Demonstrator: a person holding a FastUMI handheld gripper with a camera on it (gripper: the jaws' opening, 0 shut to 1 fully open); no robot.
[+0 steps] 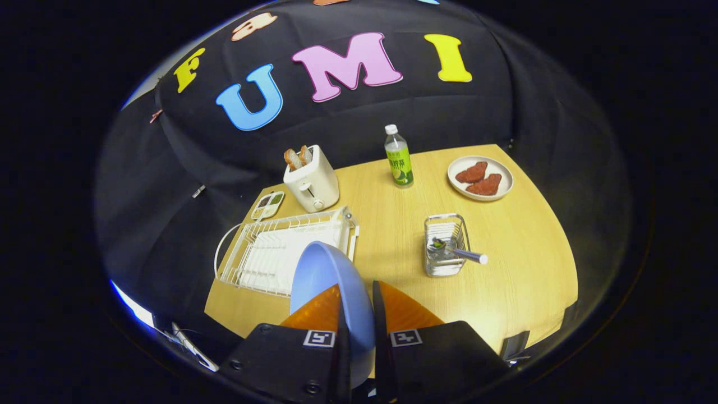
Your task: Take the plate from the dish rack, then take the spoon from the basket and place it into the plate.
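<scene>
The gripper (357, 314) has its two fingers squeezed on the rim of the blue plate (325, 275), up over the rack (280, 247); it looks light, hard and slippery.

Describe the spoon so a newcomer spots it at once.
On the wooden table, beyond the gripper that is shut on the blue plate, stands a clear wire basket, right of the white dish rack. The spoon lies in it, its handle sticking out over the rim.
</scene>
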